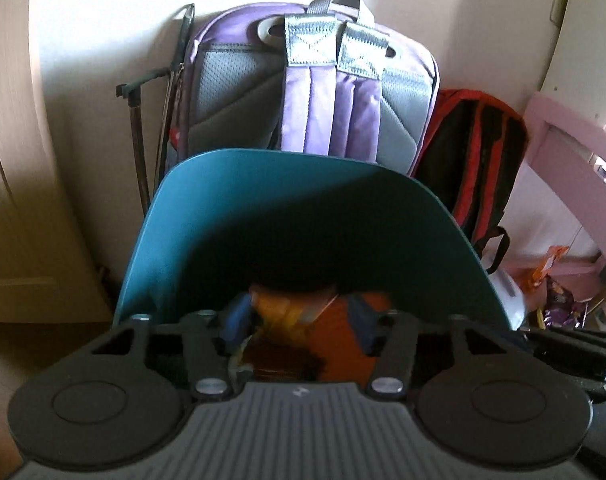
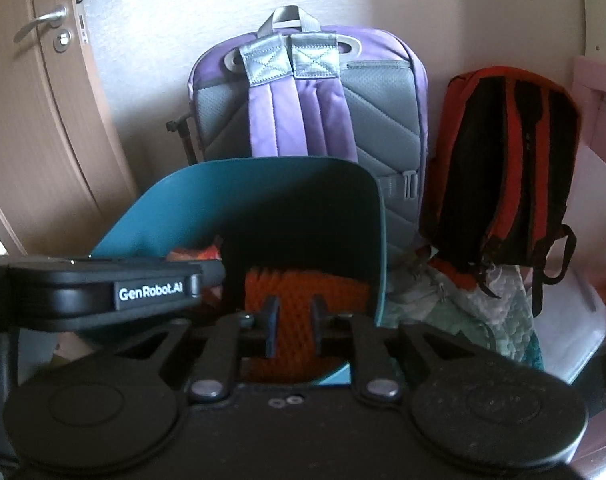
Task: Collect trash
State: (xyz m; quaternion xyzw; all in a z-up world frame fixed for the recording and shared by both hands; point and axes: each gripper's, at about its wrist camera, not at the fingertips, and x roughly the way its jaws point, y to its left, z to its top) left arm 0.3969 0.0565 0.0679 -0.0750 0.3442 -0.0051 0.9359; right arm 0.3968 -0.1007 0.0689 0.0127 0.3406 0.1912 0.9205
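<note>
Teal plastic filled the middle of both views: a bin (image 1: 263, 216) stood on the floor with its far wall rising against a purple backpack (image 1: 327, 92) propped on the wall behind, and a red-and-black backpack (image 2: 503, 160) slumped to the right of that. A door (image 2: 43, 100) closed the far left in the right wrist view.

Both grippers pointed steeply down into the bin's mouth, side by side, the left one's black body visible crossing the left of the right wrist view. The left gripper (image 1: 299, 320) had its blue fingers (image 1: 235, 320) spread well apart, and crumpled orange and yellow wrappers (image 1: 291, 312) lay between and just beyond them, with no pad seen pressing on them; they looked already dropped or about to fall. The right gripper (image 2: 295, 320) had its fingers only a little apart, and an orange netted piece (image 2: 303, 284) sat directly ahead of them, partly between the tips. Whether the pads still touched it could not be told from the picture.

My judgement is that this was the release step. The trash lay straight ahead and below each gripper, inside the bin walls, so neither hand needed to reach further; each needed only to open fully and draw back toward the near side.

More litter, bright packets (image 1: 559, 276), lay on the floor at the far right, nearer the right hand.
</note>
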